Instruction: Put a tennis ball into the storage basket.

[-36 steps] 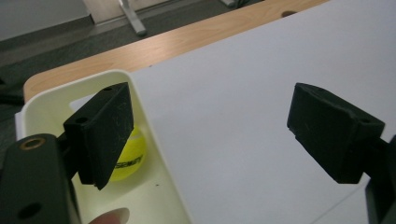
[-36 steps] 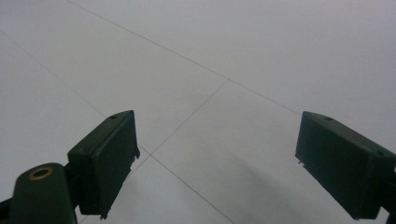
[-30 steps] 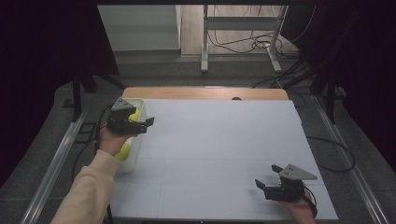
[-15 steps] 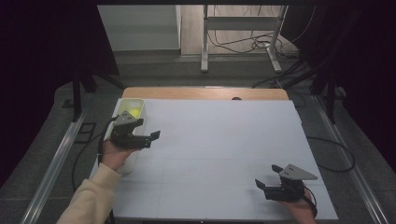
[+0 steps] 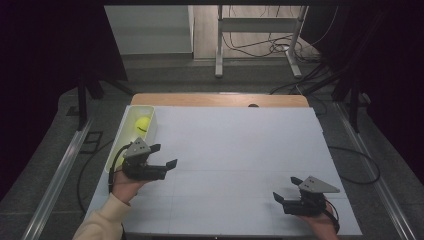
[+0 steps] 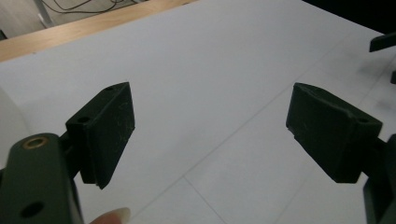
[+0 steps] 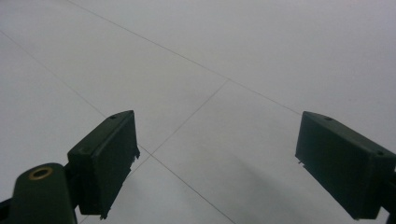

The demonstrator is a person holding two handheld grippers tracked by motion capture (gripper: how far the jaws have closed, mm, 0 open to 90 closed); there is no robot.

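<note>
A yellow tennis ball point(image 5: 142, 124) lies in the far end of a narrow white bin point(image 5: 121, 141) at the table's left edge. My left gripper point(image 5: 166, 155) hovers just right of the bin's near end, over the white table point(image 5: 240, 145), pointing right. Its jaws are open with nothing between them, as the left gripper view point(image 6: 210, 133) also shows. My right gripper point(image 5: 286, 188) rests near the front right corner, pointing left. It is open and empty over bare tabletop point(image 7: 215, 163).
A wooden strip point(image 5: 220, 99) runs along the table's far edge. Beyond it stand a metal desk frame point(image 5: 260, 30) and loose cables on the floor. Rails flank both sides of the table. One jaw of the right gripper point(image 6: 383, 42) shows at the upper right of the left gripper view.
My left gripper has drawn back from over the bin toward the near side and lower, onto the open table. The ball now lies uncovered in the bin. The right gripper has stayed put.
</note>
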